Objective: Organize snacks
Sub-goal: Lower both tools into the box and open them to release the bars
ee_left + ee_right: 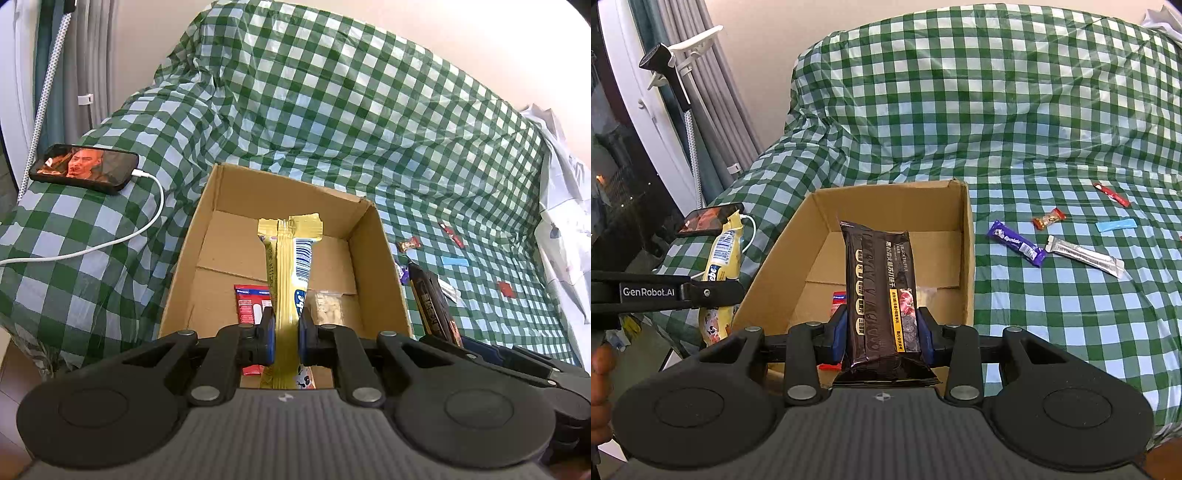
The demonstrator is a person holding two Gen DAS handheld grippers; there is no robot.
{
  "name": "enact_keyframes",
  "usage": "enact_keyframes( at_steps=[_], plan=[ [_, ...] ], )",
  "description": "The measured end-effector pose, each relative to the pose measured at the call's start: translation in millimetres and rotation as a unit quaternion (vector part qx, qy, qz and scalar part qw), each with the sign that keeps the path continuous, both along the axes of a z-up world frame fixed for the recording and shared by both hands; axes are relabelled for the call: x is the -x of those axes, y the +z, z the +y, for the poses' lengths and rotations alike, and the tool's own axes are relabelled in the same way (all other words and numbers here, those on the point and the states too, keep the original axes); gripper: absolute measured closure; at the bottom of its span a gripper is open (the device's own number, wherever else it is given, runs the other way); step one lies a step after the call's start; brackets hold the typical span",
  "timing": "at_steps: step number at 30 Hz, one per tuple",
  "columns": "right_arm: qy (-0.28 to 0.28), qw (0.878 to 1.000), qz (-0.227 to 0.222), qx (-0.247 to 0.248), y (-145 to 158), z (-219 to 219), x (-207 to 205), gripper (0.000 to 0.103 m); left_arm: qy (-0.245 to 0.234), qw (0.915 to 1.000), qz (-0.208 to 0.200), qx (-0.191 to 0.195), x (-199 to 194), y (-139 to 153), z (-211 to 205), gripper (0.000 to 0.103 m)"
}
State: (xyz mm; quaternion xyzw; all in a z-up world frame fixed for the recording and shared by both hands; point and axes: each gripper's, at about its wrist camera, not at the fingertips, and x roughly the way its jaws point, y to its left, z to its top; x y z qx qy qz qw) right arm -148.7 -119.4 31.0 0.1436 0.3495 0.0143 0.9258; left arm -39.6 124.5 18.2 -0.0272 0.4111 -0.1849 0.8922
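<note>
An open cardboard box (380, 266) (966, 236) stands on a green checked cloth. My left gripper (287, 334) is shut on a yellow snack packet (290, 269) and holds it over the box; the packet also shows in the right wrist view (726, 258). My right gripper (882, 332) is shut on a dark brown biscuit pack (881, 284) over the box's near edge; the pack also shows in the left wrist view (432, 302). In the box lie a red packet (251, 299) and a clear bag of pale pieces (327, 308).
Loose snacks lie on the cloth right of the box: a purple bar (1015, 243), a silver stick (1086, 256), a small brown candy (1049, 218), a red stick (1112, 194), a blue strip (1116, 224). A phone (84, 168) on a white cable lies left.
</note>
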Motion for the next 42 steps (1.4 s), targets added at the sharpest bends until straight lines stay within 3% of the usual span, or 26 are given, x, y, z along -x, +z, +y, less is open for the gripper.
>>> enact_keyframes(
  at_steps=[19,42],
  plan=[
    [0.004,1.000,0.028,0.005,-20.8,-1.2,-27.6,0.063,0.002,0.9998,0.018,-0.013,-33.4,-17.5,-9.2,0.090],
    [0.007,0.998,0.070,0.000,-60.4,2.2,-76.7,0.063,0.014,0.9969,0.062,-0.047,-89.2,-65.3,-30.5,0.090]
  ],
)
